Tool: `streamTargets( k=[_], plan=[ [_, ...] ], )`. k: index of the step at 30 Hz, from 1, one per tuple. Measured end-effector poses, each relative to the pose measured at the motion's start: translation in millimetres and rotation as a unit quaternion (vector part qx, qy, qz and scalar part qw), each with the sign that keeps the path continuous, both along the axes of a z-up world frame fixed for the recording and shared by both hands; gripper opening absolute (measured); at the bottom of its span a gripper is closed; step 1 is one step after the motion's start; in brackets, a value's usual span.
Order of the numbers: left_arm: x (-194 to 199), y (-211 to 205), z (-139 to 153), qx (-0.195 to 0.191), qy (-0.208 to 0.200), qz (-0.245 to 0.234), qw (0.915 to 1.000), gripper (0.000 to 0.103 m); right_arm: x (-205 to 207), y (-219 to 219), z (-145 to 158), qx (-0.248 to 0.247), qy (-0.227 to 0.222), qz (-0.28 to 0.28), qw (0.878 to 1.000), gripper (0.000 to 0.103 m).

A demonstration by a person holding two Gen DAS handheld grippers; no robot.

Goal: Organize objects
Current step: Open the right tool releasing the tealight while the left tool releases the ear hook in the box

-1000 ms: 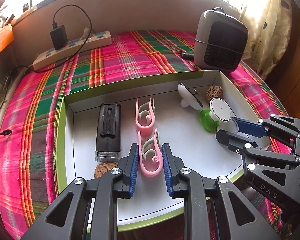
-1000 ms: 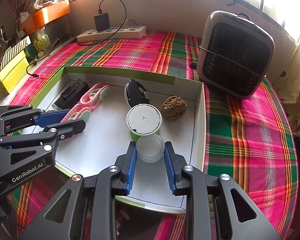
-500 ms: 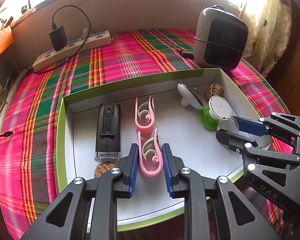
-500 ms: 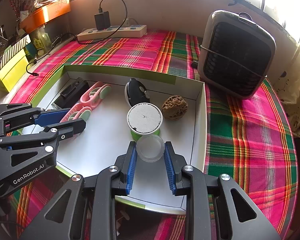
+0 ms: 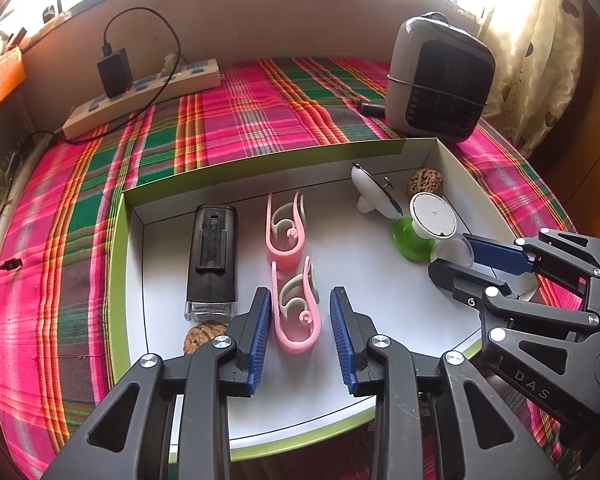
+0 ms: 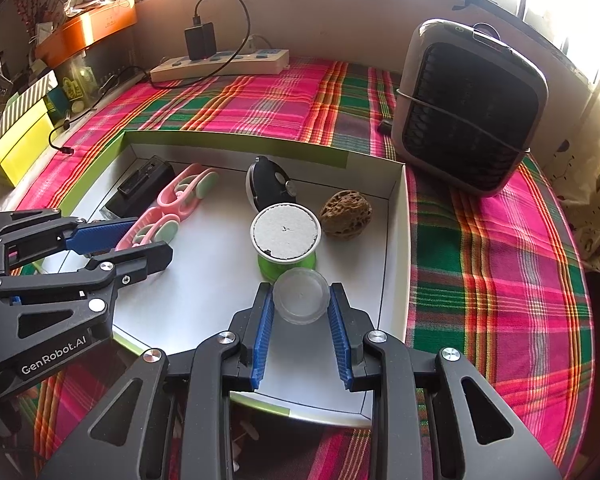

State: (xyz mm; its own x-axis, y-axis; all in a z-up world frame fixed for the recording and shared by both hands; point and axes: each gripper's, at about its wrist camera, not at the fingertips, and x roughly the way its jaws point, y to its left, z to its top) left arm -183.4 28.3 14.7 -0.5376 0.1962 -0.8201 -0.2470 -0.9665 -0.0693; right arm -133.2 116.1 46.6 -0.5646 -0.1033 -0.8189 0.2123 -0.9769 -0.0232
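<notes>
A white box with green sides (image 5: 118, 264) (image 6: 396, 240) holds the objects. My left gripper (image 5: 298, 320) is open, its pads on either side of the near pink clip (image 5: 296, 312) with small gaps. A second pink clip (image 5: 285, 232) lies beyond it. My right gripper (image 6: 300, 312) has its pads against a clear round lid (image 6: 300, 296), apparently gripping it, next to a green spool with a white top (image 6: 286, 236) (image 5: 424, 228). A black device (image 5: 213, 252), two walnuts (image 5: 425, 182) (image 5: 204, 338) and a black-and-white clip (image 6: 266, 186) also lie in the box.
A grey fan heater (image 5: 438, 80) (image 6: 468, 112) stands behind the box at the right. A power strip with a charger (image 5: 140, 88) (image 6: 220, 64) lies at the back on the plaid cloth (image 5: 240, 120). Yellow and orange boxes (image 6: 20, 140) stand at the left edge.
The left gripper's jaws have opened slightly around the near pink clip. The right gripper has barely moved with the clear lid.
</notes>
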Motion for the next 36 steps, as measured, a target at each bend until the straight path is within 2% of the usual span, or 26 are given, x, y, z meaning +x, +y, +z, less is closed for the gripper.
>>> streamTargets(
  k=[12,23,36],
  plan=[
    [8,-6,9,0.015,0.008,0.005,0.9998,0.032,6,1,3,-0.003,0.006,-0.005,1.000,0.040],
    [27,-11,28,0.022,0.032,0.008,0.9992,0.032,27,7,17,-0.016,0.033,-0.017,0.999,0.040],
    [76,-19,43,0.043,0.053,0.012,0.9976,0.032,79,27,35,-0.050,0.075,-0.033,0.995,0.040]
  ],
)
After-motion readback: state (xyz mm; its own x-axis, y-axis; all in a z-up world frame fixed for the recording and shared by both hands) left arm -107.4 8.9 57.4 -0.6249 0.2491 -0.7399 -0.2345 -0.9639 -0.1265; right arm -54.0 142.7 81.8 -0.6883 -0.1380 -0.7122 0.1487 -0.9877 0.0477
